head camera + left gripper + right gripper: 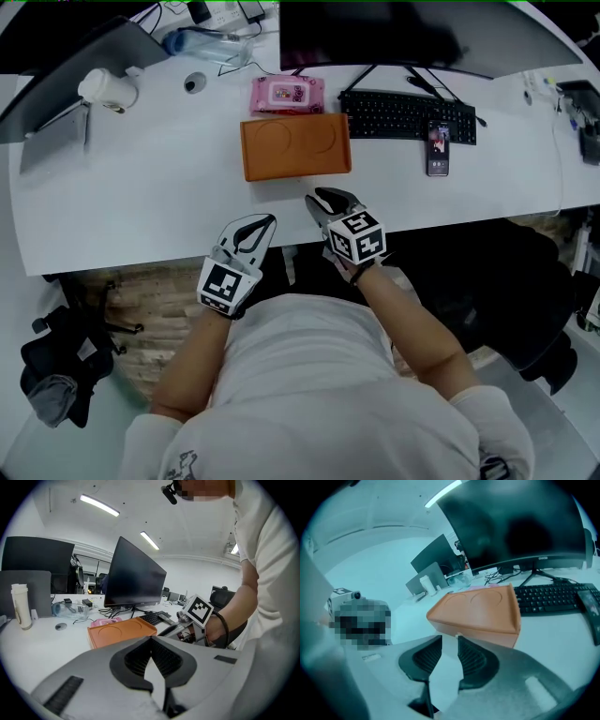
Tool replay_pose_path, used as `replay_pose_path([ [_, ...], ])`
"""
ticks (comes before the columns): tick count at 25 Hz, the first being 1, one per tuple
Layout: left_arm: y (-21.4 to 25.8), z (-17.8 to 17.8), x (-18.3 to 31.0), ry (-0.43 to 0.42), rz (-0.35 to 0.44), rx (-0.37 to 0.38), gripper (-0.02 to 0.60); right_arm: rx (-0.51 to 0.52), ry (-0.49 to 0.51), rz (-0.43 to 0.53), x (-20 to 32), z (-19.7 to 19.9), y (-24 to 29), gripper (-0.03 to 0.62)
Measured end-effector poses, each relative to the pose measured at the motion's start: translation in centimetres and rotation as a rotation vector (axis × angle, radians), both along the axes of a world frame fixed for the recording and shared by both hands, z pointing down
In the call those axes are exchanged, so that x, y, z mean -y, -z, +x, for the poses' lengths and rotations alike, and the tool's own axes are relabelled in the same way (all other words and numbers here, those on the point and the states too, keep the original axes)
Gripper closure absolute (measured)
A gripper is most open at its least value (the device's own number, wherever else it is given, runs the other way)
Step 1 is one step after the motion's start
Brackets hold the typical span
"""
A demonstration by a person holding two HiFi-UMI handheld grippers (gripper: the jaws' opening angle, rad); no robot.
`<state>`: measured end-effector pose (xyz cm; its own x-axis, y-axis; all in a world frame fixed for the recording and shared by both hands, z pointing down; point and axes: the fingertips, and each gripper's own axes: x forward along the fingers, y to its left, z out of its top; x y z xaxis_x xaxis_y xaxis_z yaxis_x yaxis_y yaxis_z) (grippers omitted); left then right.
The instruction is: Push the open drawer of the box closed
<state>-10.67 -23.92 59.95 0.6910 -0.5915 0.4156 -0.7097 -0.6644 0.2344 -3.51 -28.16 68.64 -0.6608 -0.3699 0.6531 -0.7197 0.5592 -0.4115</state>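
OK, the orange rectangular plastic box with two round recesses in its lid (295, 145) sits mid-desk on the white desktop (141, 197). It's just in front of a pink wipes pack (286, 94) and left of the black keyboard (408, 114). The drawer face points at me. In the right gripper view the front (480, 611) looks almost flush, so I can't tell if a gap is left. A small pale nub (458, 635) shows on the front, prob the pull, but it's too small to be sure.

My right gripper (323, 202) is low over the desk w/ tips just short of the box front, not clearly touching. Its jaws stand apart w/ nothing btwn them. My left gripper (265, 221) hangs back near the desk edge, well off the box, tips pinched together and empty.

Step in hand, as I judge it, is the final shove on the drawer front.
- Put the right tips flat on the mid front, near the nub. Off-centre contact would prob twist the box.
- Push straight and level toward the monitor, slow. Don't ride up onto the lid.
- The box looks light, so it may slide into the wipes pack rather than close. If so, bring the left gripper round to brace the far side.
- Stop once the front is flush.
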Motion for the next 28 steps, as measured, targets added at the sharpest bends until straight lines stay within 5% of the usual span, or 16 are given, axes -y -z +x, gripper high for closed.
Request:
replay_pose_path([
  [17, 9.5, 4.8, -2.3, 0.115, 0.187, -0.005, 0.583, 0.106, 0.05, 0.244, -2.4, 4.9, 13.8, 0.505],
  [28, 16.4, 5.6, -3.5, 0.158, 0.269, -0.015, 0.583, 0.108, 0.167, 0.453, -3.4, 6.0, 21.5, 0.589],
])
